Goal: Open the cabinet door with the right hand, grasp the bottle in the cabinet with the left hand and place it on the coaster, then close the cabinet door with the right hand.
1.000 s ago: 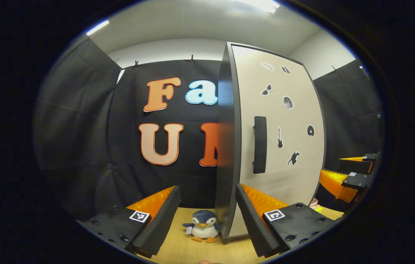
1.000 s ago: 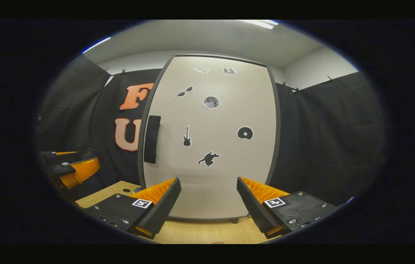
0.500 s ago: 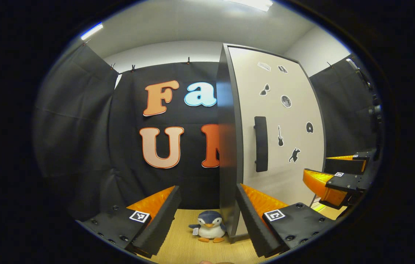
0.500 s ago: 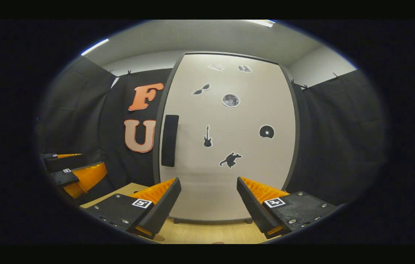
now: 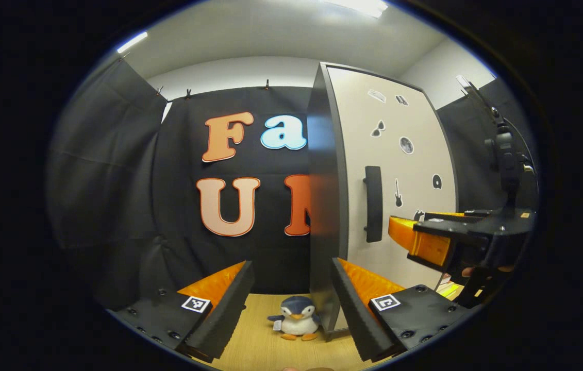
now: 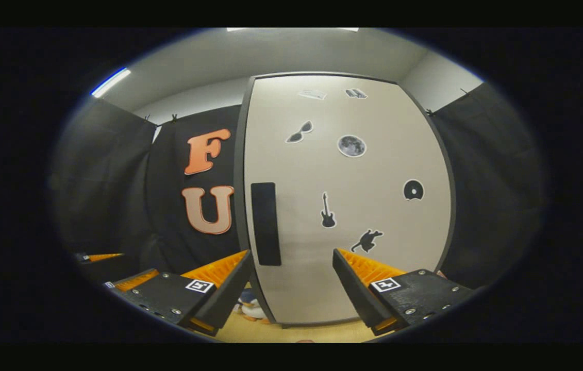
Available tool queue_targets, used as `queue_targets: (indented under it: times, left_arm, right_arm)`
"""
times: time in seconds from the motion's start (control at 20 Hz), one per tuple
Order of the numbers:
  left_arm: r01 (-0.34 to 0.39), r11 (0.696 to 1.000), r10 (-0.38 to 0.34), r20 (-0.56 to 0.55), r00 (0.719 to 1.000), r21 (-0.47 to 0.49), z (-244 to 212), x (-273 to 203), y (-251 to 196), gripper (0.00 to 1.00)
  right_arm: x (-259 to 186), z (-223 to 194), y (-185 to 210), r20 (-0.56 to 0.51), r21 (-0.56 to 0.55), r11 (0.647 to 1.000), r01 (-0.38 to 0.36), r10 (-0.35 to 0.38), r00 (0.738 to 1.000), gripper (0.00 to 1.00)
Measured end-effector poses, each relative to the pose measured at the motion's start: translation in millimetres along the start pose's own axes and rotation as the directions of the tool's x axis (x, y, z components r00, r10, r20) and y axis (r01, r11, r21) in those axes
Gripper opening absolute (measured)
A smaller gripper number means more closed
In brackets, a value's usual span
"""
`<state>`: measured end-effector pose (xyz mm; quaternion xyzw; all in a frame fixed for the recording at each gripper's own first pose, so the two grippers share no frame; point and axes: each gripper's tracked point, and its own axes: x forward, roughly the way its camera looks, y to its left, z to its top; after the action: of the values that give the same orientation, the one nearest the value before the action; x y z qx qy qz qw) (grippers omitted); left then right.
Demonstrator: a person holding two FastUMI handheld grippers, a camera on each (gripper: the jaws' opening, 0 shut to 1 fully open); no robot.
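Right gripper (image 6: 291, 281): fingers apart, aimed at the pale cabinet door's (image 6: 353, 206) black vertical bar handle (image 6: 265, 223), likely to pull it.
Left gripper (image 5: 291, 288): fingers apart, empty, waiting aside.

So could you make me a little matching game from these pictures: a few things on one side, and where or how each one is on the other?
Things:
1. cabinet door
2. handle
3. toy penguin
4. right gripper

Place or state:
A. stands on the wooden table by the cabinet's left corner
B. closed, with stickers on it
C. open, in front of the door, touching nothing
D. dark upright bar near the door's left edge

Pairs: 1-B, 2-D, 3-A, 4-C
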<state>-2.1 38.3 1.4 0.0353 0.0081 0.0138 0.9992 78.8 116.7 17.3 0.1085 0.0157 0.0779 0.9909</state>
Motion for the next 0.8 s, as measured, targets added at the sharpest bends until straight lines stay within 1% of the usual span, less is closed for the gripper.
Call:
queue_targets:
  times: [0.1, 0.2, 0.35, 0.45, 0.55, 0.65, 0.7, 0.75, 0.8]
  left_arm:
    - [-0.023, 1.000, 0.023, -0.002, 1.000, 0.009, -1, 0, 13, 0.97]
    - [-0.038, 0.999, 0.038, -0.006, 0.999, 0.007, -3, -2, 22, 0.97]
    - [-0.045, 0.999, 0.045, -0.013, 0.999, -0.005, -5, -2, 32, 0.98]
    - [-0.046, 0.999, 0.046, -0.018, 0.999, -0.007, -8, -1, 38, 0.98]
    - [-0.040, 0.999, 0.040, -0.022, 0.999, -0.010, -11, 2, 40, 0.98]
    - [-0.028, 0.999, 0.028, -0.026, 0.999, -0.015, -14, 3, 41, 0.98]
    - [-0.026, 1.000, 0.025, -0.030, 0.999, -0.015, -17, 4, 42, 0.98]
    - [-0.023, 1.000, 0.022, -0.033, 0.999, -0.017, -18, 4, 44, 0.98]
    - [-0.020, 1.000, 0.020, -0.035, 0.999, -0.018, -20, 5, 46, 0.98]
  right_arm:
    - [12, 1, 11, -0.015, 0.013, 1.000, -0.023, 0.023, 1.000, 0.95]
    - [24, 4, 18, -0.005, -0.008, 1.000, -0.021, 0.021, 1.000, 0.95]
    - [39, 10, 20, 0.015, -0.088, 0.996, 0.022, -0.020, 1.000, 0.95]
    - [48, 8, 19, -0.004, -0.136, 0.989, 0.055, -0.056, 0.998, 0.95]
    - [57, 5, 18, -0.018, -0.156, 0.984, 0.081, -0.085, 0.996, 0.93]
    - [65, -2, 18, -0.035, -0.143, 0.986, 0.090, -0.096, 0.995, 0.87]
    - [68, -6, 16, -0.042, -0.137, 0.985, 0.100, -0.107, 0.993, 0.80]
    - [70, -9, 15, -0.054, -0.132, 0.986, 0.102, -0.110, 0.992, 0.77]
    - [73, -9, 18, -0.049, -0.113, 0.989, 0.090, -0.096, 0.994, 0.70]
